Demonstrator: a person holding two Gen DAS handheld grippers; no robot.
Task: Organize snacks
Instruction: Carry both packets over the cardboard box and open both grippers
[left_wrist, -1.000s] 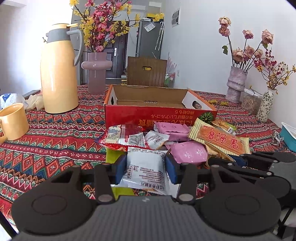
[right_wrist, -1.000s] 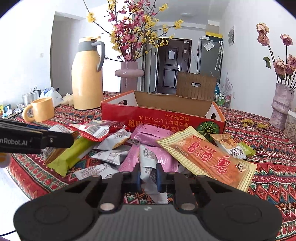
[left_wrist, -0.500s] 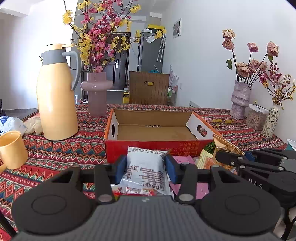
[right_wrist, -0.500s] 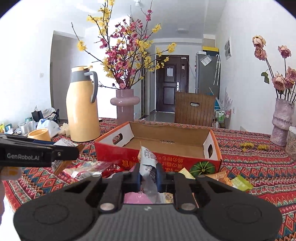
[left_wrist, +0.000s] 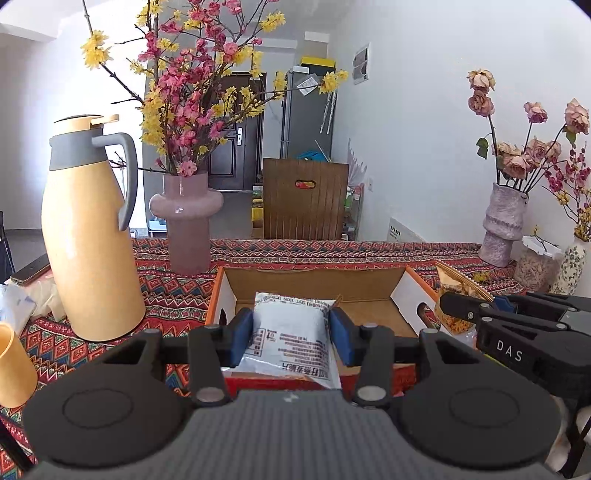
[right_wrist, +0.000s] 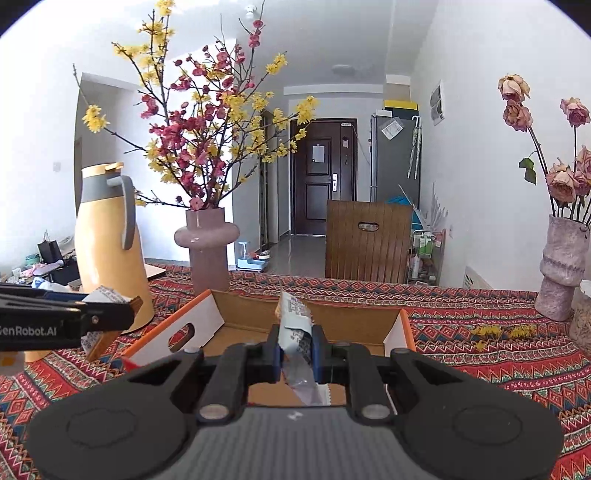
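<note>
My left gripper (left_wrist: 291, 332) is shut on a white snack packet (left_wrist: 291, 317) and holds it over the near edge of the open cardboard box (left_wrist: 369, 284). The box is red outside and its floor is bare. My right gripper (right_wrist: 297, 347) is shut on a thin silvery packet (right_wrist: 293, 328), also above the box (right_wrist: 207, 321). In the left wrist view the right gripper (left_wrist: 447, 301) shows at the right with its packet (left_wrist: 452, 288). From the right wrist view the left gripper (right_wrist: 129, 312) and its white packet (right_wrist: 103, 295) show at the left.
A yellow thermos jug (left_wrist: 88, 240) and a pink vase of blossoms (left_wrist: 186, 221) stand left of and behind the box. A yellow mug (left_wrist: 14, 365) is at the near left. A vase of dried roses (left_wrist: 504, 225) stands at the far right, and a wooden chair back (left_wrist: 304, 199) beyond the table.
Both grippers rose and moved forward from the snack pile to above the box, each carrying its packet. The pile has dropped out of view.
</note>
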